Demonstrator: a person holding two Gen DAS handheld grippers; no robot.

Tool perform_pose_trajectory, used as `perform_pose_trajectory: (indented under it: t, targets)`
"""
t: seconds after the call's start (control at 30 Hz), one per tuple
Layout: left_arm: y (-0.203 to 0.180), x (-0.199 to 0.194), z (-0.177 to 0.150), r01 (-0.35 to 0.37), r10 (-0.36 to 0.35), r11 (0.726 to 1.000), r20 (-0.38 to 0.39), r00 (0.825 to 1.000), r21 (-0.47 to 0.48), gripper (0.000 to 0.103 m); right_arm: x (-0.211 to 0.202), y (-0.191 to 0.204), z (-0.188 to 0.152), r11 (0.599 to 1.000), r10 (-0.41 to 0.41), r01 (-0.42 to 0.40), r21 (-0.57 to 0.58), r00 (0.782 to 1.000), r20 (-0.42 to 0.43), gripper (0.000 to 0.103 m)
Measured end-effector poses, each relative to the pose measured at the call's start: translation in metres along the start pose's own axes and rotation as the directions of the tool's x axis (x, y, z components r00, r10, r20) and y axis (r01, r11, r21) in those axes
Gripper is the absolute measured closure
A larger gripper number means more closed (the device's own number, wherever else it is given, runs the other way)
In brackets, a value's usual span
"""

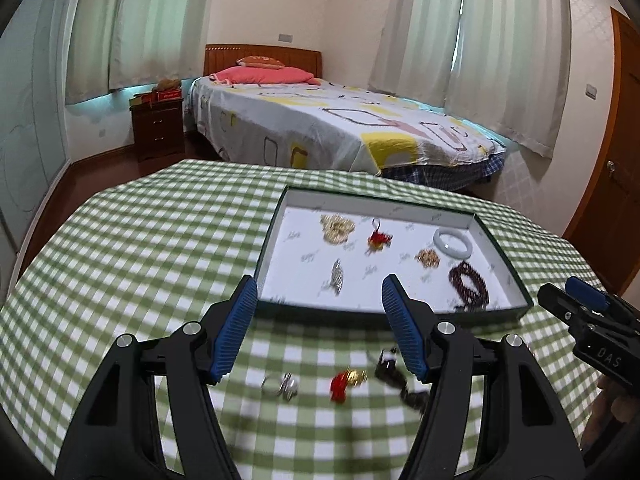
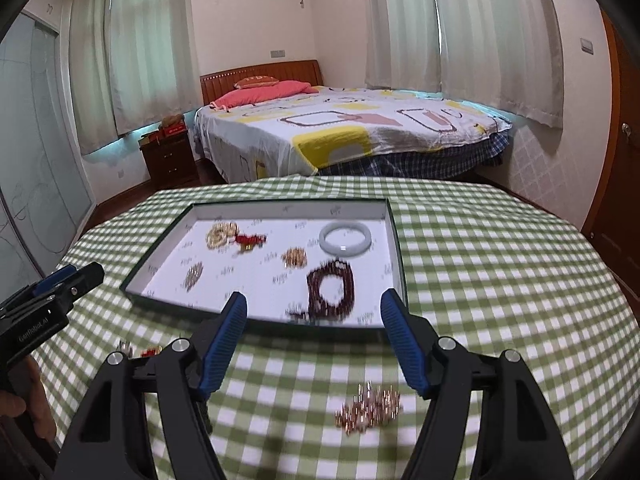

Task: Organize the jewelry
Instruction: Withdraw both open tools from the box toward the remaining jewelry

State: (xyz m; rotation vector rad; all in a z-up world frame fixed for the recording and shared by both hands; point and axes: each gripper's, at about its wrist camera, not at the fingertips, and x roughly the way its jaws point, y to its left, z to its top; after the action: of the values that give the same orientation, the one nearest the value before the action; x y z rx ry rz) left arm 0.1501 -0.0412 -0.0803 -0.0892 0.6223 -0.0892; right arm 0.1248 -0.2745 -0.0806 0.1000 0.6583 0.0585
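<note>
A shallow white-lined box [image 1: 504, 248] [image 2: 394, 236] sits on the green checked table. It holds a gold chain [image 1: 338, 228], a red charm [image 1: 378, 238], a white bangle [image 1: 453, 243] [image 2: 345, 237], a dark bead bracelet [image 1: 470, 286] [image 2: 332, 290] and small pieces. On the cloth in front lie a silver ring piece [image 1: 280, 386], a red-gold charm [image 1: 346, 382] and a dark necklace [image 1: 400, 376]. My left gripper [image 1: 320, 328] is open above them. My right gripper [image 2: 314, 340] is open above a rose-gold bracelet [image 2: 370, 410].
The table [image 1: 120, 260] is round, with its edge close behind the box. A bed [image 1: 320, 128], a nightstand [image 1: 158, 128] and curtains stand beyond. My right gripper shows at the right edge of the left wrist view [image 1: 588, 308].
</note>
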Motion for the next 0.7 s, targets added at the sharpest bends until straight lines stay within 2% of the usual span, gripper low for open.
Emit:
perform_pose_trajectory:
  t: [0.43,0.7]
  targets:
    - [0.027,-0.014,-0.056,-0.043,0.042,0.999,-0.083,0.996,-0.013,0.04,-0.009,0.001,-0.046,1.0,0.014,-0.014,-0.002,0.999,-0.051,0.035]
    - [0.03,0.005,-0.06,-0.053,0.052,0.999,-0.124,0.991,-0.005,0.04,-0.003,-0.003,-0.053,1.0,0.012,-0.011,0.009,0.997,-0.075,0.035]
